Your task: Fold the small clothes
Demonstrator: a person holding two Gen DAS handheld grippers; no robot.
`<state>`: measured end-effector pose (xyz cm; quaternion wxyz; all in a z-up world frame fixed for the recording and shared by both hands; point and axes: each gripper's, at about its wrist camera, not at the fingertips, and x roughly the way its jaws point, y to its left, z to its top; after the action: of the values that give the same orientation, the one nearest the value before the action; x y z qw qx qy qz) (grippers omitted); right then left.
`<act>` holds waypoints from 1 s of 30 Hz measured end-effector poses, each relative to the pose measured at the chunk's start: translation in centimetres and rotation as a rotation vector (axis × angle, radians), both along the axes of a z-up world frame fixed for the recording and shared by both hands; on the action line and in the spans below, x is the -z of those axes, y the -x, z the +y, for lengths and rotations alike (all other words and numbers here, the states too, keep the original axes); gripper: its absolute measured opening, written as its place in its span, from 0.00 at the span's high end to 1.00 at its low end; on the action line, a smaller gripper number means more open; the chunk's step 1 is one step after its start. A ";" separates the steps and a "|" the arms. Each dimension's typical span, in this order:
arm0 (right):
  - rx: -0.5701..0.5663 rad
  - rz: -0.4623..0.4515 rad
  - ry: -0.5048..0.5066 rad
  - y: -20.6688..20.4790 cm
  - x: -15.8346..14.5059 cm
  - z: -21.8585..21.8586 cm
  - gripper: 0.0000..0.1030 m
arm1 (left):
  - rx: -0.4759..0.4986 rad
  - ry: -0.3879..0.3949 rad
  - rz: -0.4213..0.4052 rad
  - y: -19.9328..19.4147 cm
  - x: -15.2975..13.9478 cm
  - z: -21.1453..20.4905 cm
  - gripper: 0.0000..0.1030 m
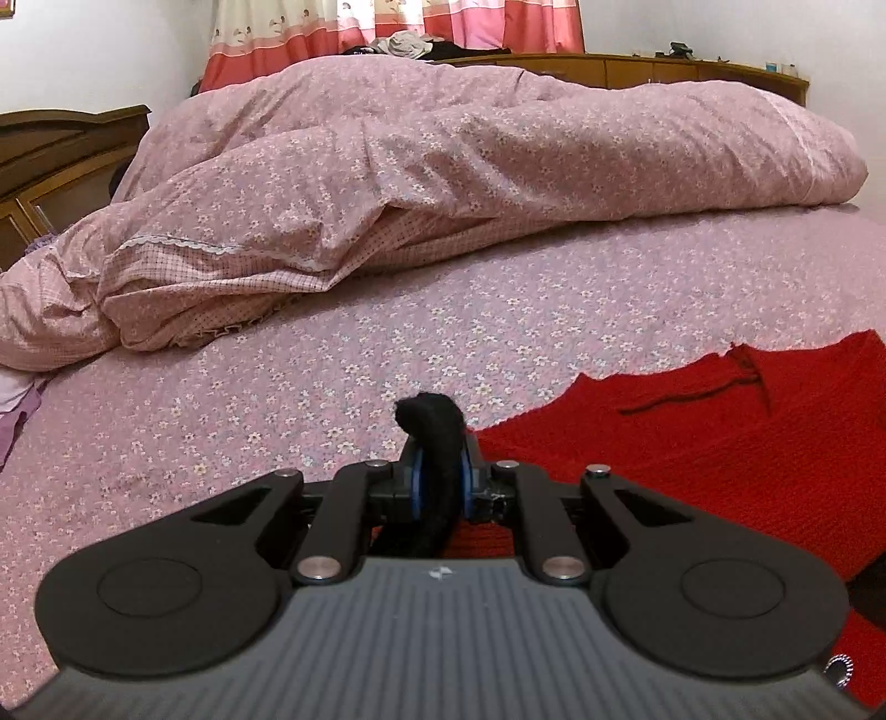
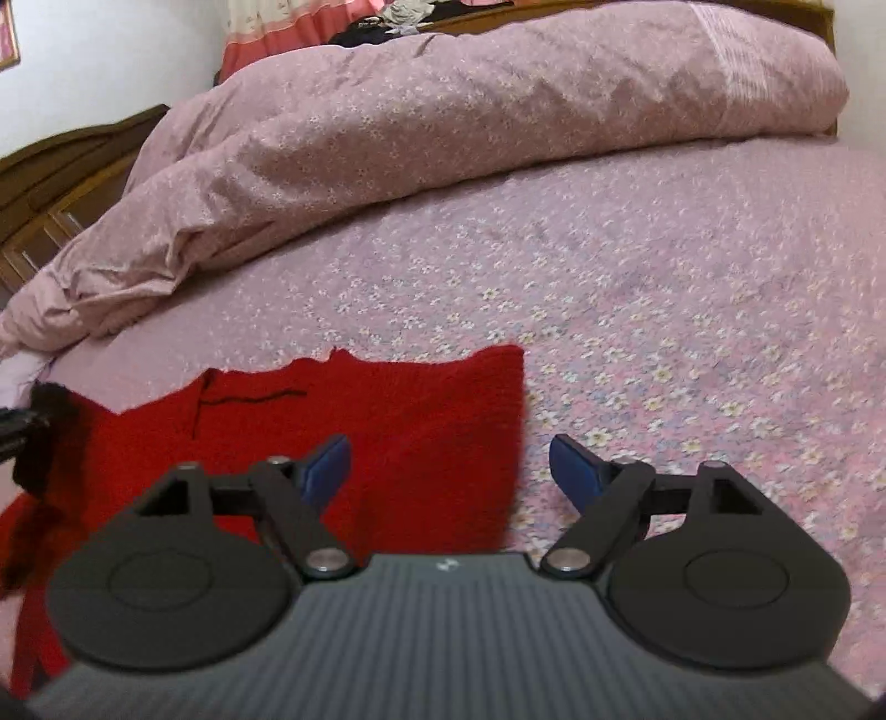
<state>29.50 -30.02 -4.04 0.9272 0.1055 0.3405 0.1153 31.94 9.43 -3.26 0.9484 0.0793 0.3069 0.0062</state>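
Red knitted garment [image 2: 382, 437] spread flat across near part of floral pink bedsheet [image 2: 692, 310], far edge ragged, loose dark thread [image 2: 260, 396] trailing over upper portion. Black fabric piece [image 1: 434, 437] pinched tight between blue pads [image 1: 416, 487] of left gripper [image 1: 441, 487], jaws closed hard on it, rounded end poking up above fingertips, rest hanging down between linkage arms. Same black piece glimpsed at left edge of right wrist view, blurred, just beside garment's left side. Garment seen again from left wrist camera [image 1: 692, 476], lying right of clenched left gripper, reaching under its body; contact between black piece and red knit not clear from either view. Right gripper [image 2: 449, 471] spread wide, holding nothing, left blue pad [image 2: 326, 471] poised over red knit, right blue pad [image 2: 576, 476] over bare sheet, garment's straight right edge running between them. Height of right gripper above fabric impossible to judge. Rumpled pink floral duvet [image 1: 443, 166] heaped across far half of bed, checked underside [image 1: 221, 277] with lace trim turned out at left. Wooden headboard [image 1: 637, 69] behind, wooden furniture [image 1: 61, 155] at far left, pink and cream curtain [image 1: 332, 27] against white wall.
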 end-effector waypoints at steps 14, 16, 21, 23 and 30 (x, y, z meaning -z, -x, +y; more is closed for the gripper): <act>-0.060 -0.036 0.236 -1.1 0.7 3.7 0.87 | 0.038 0.035 -0.069 1.3 -2.0 -0.9 0.85; -0.024 -0.077 0.209 -0.5 0.1 2.5 0.87 | 0.044 0.030 -0.079 1.2 -2.4 -1.2 0.85; 0.111 -0.040 0.111 -0.9 1.2 -1.6 0.87 | 0.036 -0.001 -0.013 -1.5 -0.1 -2.0 0.85; 0.104 -0.032 0.102 -1.2 2.4 -1.8 0.87 | 0.019 -0.018 0.039 -3.1 1.7 -2.2 0.85; 0.097 -0.040 0.119 -1.4 2.8 -1.9 0.77 | 0.045 -0.045 0.099 -5.0 3.8 -2.3 0.78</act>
<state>30.86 -31.91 -6.81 0.9429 0.0643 0.3228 0.0520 36.94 7.16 -7.10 0.9299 0.1077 0.3514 -0.0120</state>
